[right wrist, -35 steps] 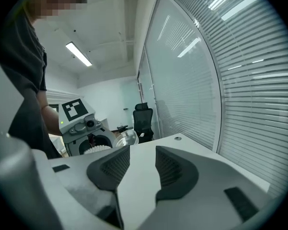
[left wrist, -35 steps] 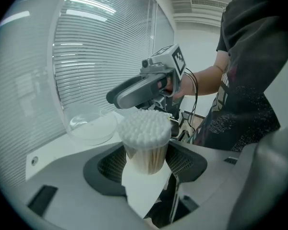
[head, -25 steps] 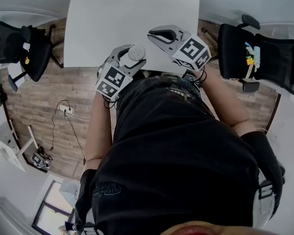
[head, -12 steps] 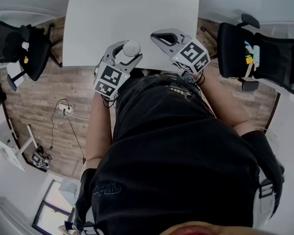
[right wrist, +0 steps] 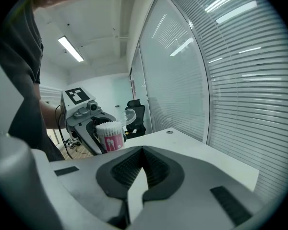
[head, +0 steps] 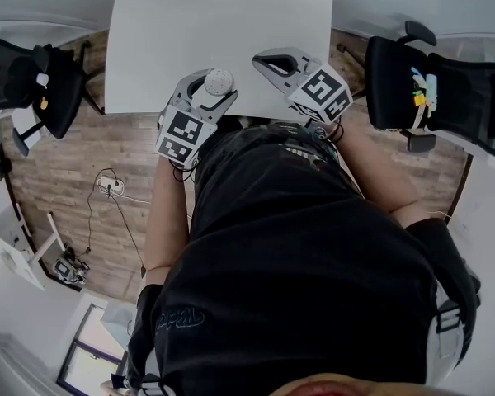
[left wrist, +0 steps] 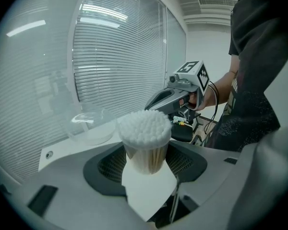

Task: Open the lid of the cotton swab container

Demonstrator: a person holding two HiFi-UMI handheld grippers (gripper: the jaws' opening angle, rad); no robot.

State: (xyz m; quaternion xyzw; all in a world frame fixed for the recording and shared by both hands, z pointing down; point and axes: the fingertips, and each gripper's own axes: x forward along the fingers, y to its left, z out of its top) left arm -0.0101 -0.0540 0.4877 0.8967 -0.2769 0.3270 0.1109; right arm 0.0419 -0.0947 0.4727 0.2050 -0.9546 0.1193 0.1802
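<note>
Overhead, the head view shows the left gripper [head: 213, 91] clamped round a small round clear-plastic cotton swab container [head: 219, 82] over the near edge of the white rectangular table [head: 223, 23]. From there the container reads only as a white disc. The left gripper view fills in the rest. Its jaws press on the container's sides, and the top is uncovered, with the white swab heads [left wrist: 144, 127] bunched in a dome. The clear domed lid [left wrist: 89, 125] hangs swung out to one side of it. Only the right gripper view shows the container's pink label [right wrist: 113, 142]. Whether the lid is joined to the rim I cannot tell. The right gripper [right wrist: 140, 169] has its jaws pressed together with nothing between them, and it is held apart from the container. Counted: two grippers, one container, one lid and one table. The head view also shows two black mesh office chairs [head: 33, 73], one on either side of the table.
</note>
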